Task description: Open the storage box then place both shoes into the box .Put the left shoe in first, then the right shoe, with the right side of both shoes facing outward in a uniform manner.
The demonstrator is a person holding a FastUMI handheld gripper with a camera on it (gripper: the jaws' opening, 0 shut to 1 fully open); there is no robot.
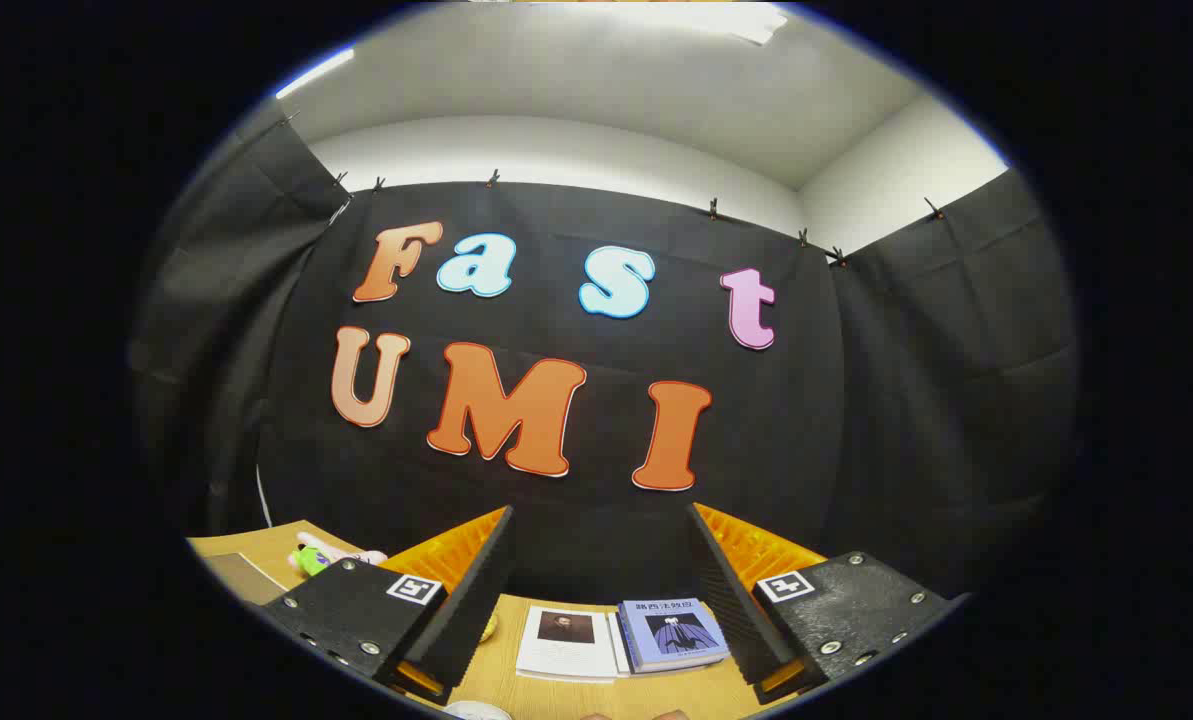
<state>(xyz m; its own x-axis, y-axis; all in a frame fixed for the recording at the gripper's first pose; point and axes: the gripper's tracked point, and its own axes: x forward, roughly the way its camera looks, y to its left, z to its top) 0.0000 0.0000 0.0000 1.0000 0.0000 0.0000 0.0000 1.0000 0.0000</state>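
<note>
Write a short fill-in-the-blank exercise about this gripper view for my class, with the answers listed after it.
1. The gripper has its fingers spread ____, with nothing between them.
2. Beyond the fingers, two ____ lie side by side on the wooden table.
3. The book with the blue cover lies to the ____ of the white book.

Answers: open; books; right

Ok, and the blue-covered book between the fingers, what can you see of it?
The blue-covered book lies flat and closed on the wooden table, seen between the open gripper fingers and beyond them. It is a thin paperback by its look, its cover bearing a dark figure and a line of print at the top. It partly overlaps a white booklet beside it, which carries a small dark portrait. Nothing grips it; the fingers stand apart either side without touching it.
</note>
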